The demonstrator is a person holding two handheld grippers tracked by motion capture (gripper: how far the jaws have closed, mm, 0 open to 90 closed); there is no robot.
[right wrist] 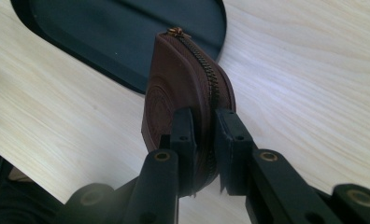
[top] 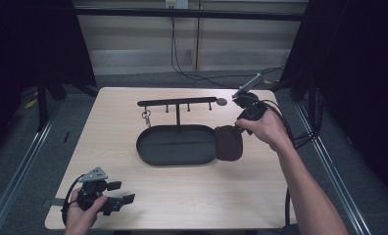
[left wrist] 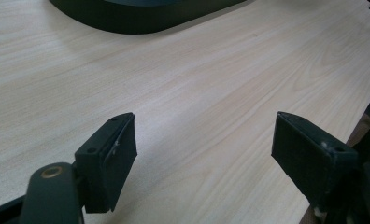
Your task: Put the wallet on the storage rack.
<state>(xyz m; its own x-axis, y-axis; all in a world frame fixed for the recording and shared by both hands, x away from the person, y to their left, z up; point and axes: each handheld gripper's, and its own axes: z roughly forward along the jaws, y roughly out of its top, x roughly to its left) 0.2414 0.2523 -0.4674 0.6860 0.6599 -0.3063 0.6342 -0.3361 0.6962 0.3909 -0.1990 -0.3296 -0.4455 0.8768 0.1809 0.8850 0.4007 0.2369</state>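
1. The counter (top: 192, 191) is carrying a black oval tray (top: 176, 145).
2. The right hand-held gripper (right wrist: 204, 140) is clamping a brown zip pouch (right wrist: 174, 88) just beside the tray's right end.
3. The left hand-held gripper (left wrist: 204, 154) is gaping wide, grasping nothing, over the counter's near-left corner.

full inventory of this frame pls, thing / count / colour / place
pouch: 1, brown, zipped, clamped in the right gripper beside the tray's right end
tray: 1, black, oval, table centre
rack: 1, black, bar with pegs on a post, at the tray's far edge
keys: 1 bunch, metal, hanging from the rack's left peg
table: 1, light wood
cables: black, on the floor behind the table
left gripper: 1, black, open, near-left corner of the table
right gripper: 1, black, shut on the pouch
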